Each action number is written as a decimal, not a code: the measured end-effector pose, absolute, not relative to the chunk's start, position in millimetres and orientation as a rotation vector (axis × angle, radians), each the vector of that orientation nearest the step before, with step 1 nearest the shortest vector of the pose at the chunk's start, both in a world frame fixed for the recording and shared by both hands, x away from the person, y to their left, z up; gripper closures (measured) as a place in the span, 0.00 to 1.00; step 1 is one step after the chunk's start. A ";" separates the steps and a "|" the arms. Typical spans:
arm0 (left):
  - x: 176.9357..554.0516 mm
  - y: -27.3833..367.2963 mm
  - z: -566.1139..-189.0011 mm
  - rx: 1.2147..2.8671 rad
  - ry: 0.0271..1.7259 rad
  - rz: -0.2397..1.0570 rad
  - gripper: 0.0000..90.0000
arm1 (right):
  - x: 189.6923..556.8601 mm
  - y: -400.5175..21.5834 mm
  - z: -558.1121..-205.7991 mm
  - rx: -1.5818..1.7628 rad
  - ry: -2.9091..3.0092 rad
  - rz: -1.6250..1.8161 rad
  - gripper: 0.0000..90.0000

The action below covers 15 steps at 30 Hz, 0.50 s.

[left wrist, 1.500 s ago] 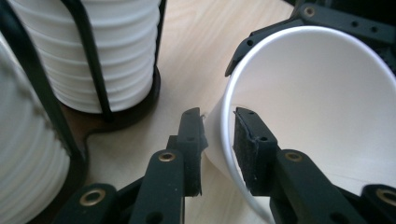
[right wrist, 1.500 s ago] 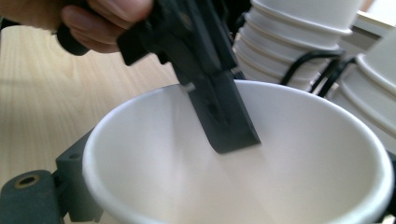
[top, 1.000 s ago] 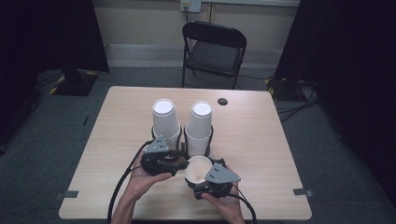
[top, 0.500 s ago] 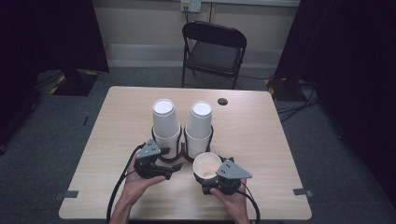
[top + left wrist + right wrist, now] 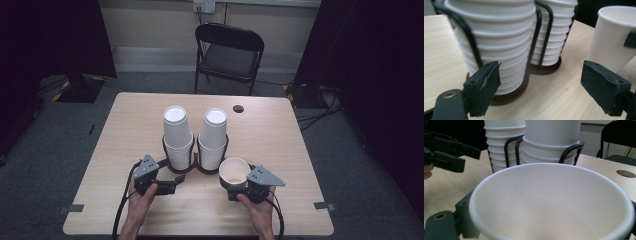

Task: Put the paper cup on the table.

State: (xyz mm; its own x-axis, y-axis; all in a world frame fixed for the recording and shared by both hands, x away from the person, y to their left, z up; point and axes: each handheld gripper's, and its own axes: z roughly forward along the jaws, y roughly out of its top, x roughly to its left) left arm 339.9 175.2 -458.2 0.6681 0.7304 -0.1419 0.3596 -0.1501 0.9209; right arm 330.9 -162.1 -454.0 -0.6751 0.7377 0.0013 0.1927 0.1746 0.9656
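Now the right gripper (image 5: 239,188) clamps a single white paper cup (image 5: 235,171), upright and open-mouthed, near the table's (image 5: 280,135) near edge, right of centre. Its tapered wall is smooth, its rim rolled. The left gripper (image 5: 172,186), its flat black padded jaws having just been opening, stands wide with nothing between them, beside two ribbed cup stacks (image 5: 177,135) in a black wire holder (image 5: 170,167) on pale wood-grain.

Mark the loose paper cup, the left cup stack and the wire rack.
loose paper cup (image 5: 235,171), high view, inside wall near the rim.
left cup stack (image 5: 177,131), high view, side of the top cup.
wire rack (image 5: 470,38), left gripper view, black upright wire.
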 end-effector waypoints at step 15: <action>326.4 183.0 -482.3 1.699 0.921 0.485 0.18 | 360.5 -186.0 -437.4 0.966 1.889 1.510 0.10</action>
State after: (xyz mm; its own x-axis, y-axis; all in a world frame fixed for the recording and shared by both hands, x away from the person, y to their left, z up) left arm 326.4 183.0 -482.3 0.6155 0.7775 -0.1290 0.3328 -0.1081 0.9368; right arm 360.5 -186.0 -437.4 -0.6034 0.7969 0.0290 0.2037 0.1189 0.9718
